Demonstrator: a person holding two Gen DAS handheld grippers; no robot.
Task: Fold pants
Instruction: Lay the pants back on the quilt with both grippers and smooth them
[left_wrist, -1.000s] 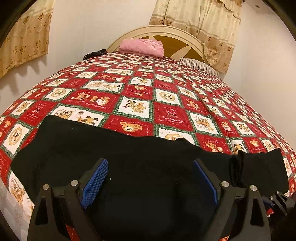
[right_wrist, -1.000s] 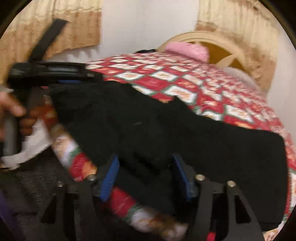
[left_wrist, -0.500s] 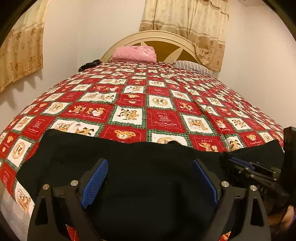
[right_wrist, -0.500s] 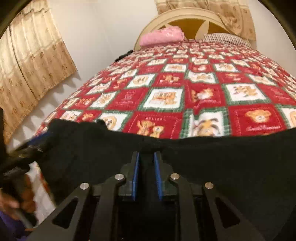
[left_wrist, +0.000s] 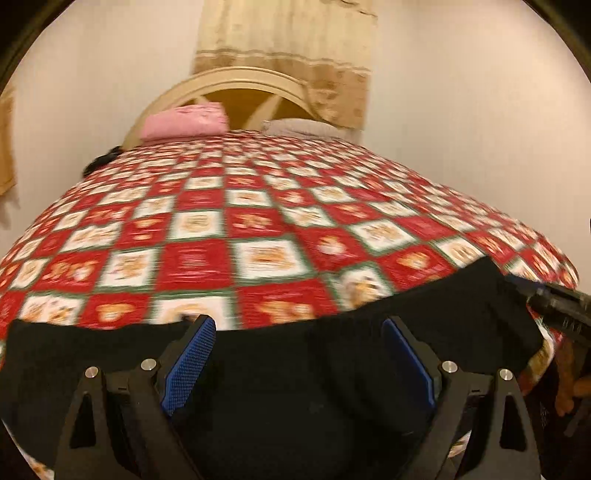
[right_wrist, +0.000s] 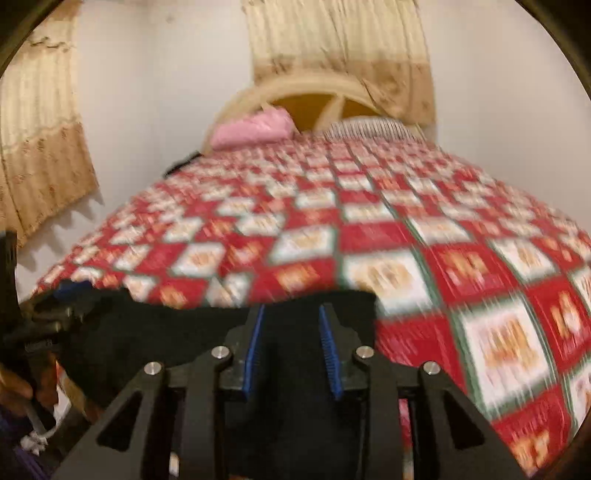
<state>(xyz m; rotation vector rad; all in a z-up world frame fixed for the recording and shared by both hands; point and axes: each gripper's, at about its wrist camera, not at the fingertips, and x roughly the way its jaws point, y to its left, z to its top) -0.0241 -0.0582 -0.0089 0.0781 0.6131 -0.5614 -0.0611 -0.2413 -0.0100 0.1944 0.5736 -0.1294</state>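
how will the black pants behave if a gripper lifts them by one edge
The black pants will probably go limp and sag: they lie flat, following the quilt. They look like soft, matte cloth, so the ribbed blue pads should hold them without slipping. Likely light, though unpinched layers may slide apart.

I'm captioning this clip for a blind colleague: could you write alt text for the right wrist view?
The right gripper, jaws partly open, hovers over black pants lying at the near edge of a bed with a red, white and green checked quilt. The left gripper shows at far left; a pink pillow lies by the headboard.
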